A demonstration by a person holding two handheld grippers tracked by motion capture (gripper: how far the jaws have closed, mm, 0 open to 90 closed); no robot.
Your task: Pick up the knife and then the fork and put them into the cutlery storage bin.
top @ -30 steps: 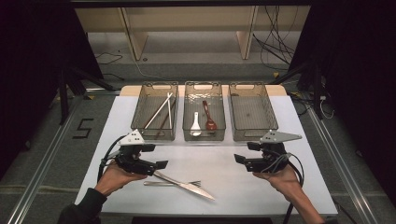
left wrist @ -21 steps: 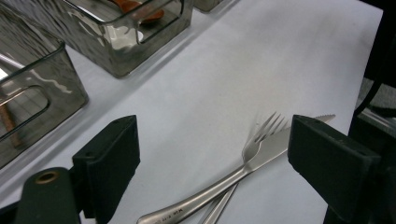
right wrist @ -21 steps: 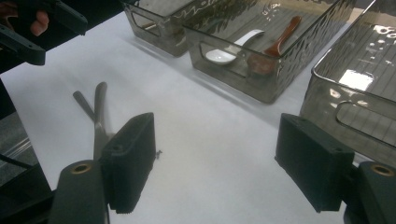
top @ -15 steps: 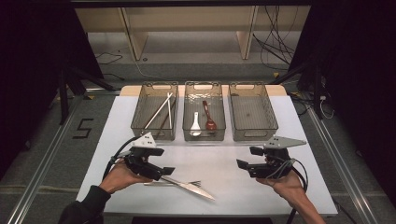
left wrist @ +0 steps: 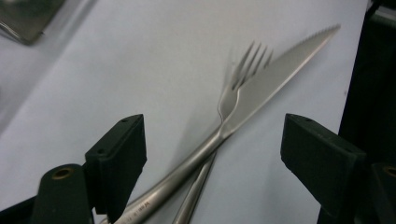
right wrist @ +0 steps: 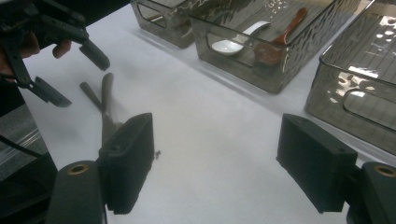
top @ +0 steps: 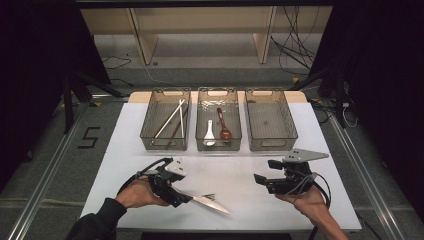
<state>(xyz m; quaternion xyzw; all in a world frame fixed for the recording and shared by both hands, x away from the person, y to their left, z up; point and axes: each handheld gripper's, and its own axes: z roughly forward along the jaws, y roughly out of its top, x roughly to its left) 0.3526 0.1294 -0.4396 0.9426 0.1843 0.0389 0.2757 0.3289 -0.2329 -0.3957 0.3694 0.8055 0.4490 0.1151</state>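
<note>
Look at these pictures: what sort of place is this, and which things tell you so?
Probably a lab set up for recording, not a kitchen: a white table on a bare floor, loose cables behind, and three clear bins for sorting cutlery.

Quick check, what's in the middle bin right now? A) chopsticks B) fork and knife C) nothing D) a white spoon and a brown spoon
D: the middle bin holds a white spoon and a brown spoon; the fork and knife lie on the table by the left gripper.
</note>
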